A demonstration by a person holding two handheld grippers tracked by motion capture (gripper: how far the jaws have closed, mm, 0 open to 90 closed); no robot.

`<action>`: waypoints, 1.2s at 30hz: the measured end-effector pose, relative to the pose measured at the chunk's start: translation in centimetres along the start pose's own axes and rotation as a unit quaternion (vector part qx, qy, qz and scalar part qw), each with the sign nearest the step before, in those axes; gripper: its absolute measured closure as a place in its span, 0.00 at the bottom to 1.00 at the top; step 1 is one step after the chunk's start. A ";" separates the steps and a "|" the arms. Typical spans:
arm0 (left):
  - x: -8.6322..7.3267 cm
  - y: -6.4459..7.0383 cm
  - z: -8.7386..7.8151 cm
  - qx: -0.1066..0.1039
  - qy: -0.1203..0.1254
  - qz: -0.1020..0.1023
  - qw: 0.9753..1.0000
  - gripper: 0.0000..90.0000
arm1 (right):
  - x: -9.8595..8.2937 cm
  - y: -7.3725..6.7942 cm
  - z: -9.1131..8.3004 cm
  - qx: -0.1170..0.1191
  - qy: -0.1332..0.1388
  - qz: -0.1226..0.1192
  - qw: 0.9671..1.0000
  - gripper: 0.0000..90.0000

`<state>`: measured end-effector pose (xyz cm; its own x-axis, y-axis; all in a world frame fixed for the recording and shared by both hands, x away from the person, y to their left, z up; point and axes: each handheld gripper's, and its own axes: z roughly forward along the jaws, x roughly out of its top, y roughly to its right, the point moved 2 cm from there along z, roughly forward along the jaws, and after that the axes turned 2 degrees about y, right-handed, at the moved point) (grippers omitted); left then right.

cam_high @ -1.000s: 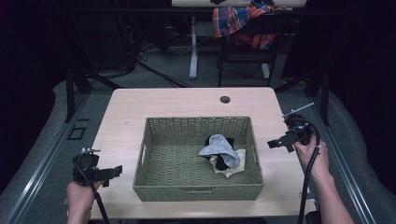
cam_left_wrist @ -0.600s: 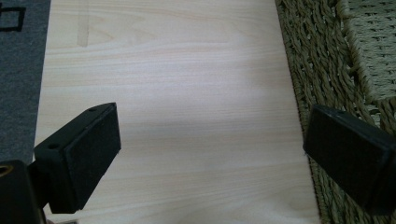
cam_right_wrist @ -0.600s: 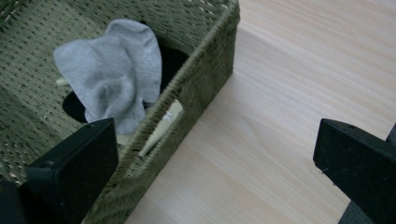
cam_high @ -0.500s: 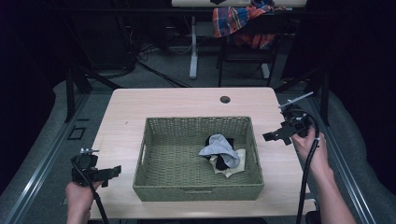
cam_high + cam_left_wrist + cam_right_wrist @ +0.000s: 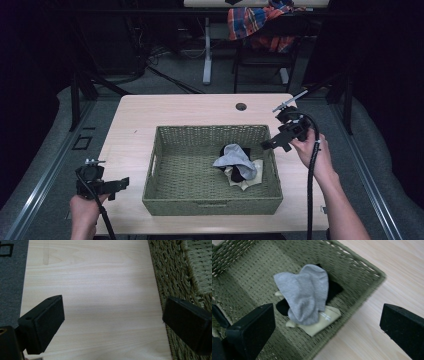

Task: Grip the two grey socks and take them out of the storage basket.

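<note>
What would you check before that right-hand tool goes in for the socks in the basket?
1. Right tool open: ok, its jaws stand wide apart in the right gripper view.
2. Right tool empty: ok, nothing sits between its jaws.
3. Target in sight: ok, the grey sock lies on top of the pile, over a black sock and a cream sock.
4. Pile inside the basket: ok, it lies near the right wall.
5. Clear approach: cannot tell; the right tool is at the basket's right rim, so the wall may get in the way.
6. Left tool out of the way: ok, it is open and empty at the table edge, left of the basket.
</note>
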<state>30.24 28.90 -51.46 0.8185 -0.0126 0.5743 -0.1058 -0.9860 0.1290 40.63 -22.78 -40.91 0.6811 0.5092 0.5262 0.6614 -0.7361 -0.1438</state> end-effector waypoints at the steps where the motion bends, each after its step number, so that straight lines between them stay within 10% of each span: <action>1: 0.0 0.0 0.0 0.000 0.000 0.002 1.000 0.05 | 0.0 0.0 0.0 0.000 0.000 0.000 1.000 0.00; 11: 0.1 0.0 0.2 0.000 -0.002 0.002 1.000 0.04 | 2.3 -1.9 3.3 0.020 -0.039 -0.033 0.999 0.00; 25: 0.0 -0.2 0.1 -0.001 0.000 0.002 1.000 0.04 | 1.2 -3.5 7.8 0.028 -0.089 -0.035 0.995 0.00; 28: 0.0 -0.4 0.1 -0.001 0.001 -0.003 1.000 0.04 | 1.3 -4.1 8.6 0.017 -0.097 -0.044 0.994 0.15; 36: -0.1 -0.2 -0.1 0.000 0.001 -0.001 1.000 0.04 | 1.3 -5.3 10.3 0.018 -0.109 -0.057 0.992 0.18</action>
<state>30.11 29.14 -51.44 0.8176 -0.0113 0.5757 -0.1052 -0.9859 0.1302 41.20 -13.59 -48.11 0.6500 0.6760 0.3472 0.7465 -0.6534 -0.1256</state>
